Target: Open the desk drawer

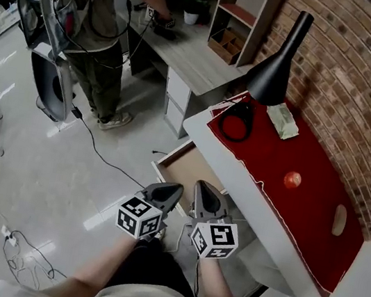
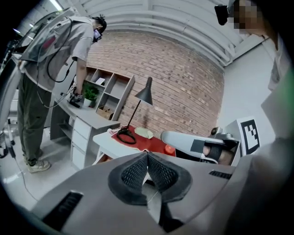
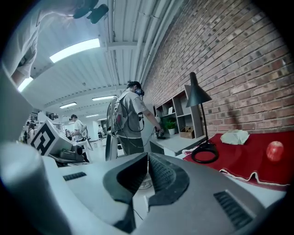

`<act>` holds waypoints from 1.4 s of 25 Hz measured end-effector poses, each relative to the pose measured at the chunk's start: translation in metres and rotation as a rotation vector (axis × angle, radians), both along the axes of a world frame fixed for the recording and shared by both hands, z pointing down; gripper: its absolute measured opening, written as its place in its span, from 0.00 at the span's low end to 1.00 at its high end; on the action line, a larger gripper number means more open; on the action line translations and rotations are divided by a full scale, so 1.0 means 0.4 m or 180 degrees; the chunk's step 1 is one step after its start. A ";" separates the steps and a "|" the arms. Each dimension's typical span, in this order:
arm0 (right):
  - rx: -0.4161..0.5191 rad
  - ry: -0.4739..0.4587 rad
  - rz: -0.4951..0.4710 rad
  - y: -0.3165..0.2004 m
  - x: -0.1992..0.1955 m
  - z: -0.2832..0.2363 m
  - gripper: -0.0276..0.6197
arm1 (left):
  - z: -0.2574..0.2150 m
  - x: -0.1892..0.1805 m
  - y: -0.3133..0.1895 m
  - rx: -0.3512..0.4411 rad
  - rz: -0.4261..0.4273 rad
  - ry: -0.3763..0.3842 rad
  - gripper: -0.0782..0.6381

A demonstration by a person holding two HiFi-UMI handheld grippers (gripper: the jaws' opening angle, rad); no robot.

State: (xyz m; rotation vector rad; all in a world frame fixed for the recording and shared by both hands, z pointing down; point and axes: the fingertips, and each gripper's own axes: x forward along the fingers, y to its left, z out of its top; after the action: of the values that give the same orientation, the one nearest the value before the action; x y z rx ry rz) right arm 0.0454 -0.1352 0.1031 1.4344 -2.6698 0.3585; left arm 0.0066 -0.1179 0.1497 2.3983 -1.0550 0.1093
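Left hand-held gripper (image 1: 172, 191) near desk drawer (image 1: 186, 166)

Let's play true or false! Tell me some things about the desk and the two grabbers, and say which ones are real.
1. The drawer under the desk is pulled out. True.
2. The left gripper holds the red ball. False: its jaws are together with nothing in them, and the ball lies on the desk.
3. The lamp is black. True.
4. The red cloth lies on the floor. False: it covers the desk top.
5. The right gripper is shut and holds nothing. True.
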 end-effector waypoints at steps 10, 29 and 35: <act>0.0217 0.0108 0.0537 -0.011 0.176 -0.076 0.07 | -0.097 0.136 -0.053 0.0295 0.0269 0.0011 0.13; 0.0250 0.0082 0.0876 -0.014 0.274 -0.091 0.07 | -0.118 0.234 -0.110 0.0471 0.0476 -0.0170 0.12; 0.0213 0.0100 0.0914 -0.017 0.284 -0.081 0.07 | -0.117 0.239 -0.101 0.0493 0.0516 -0.0183 0.12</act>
State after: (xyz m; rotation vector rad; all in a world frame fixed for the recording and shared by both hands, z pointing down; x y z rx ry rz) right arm 0.1588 -0.1418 0.0707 1.8322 -2.4743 0.2659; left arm 0.1022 -0.1582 0.1029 2.6337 -0.9228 0.1594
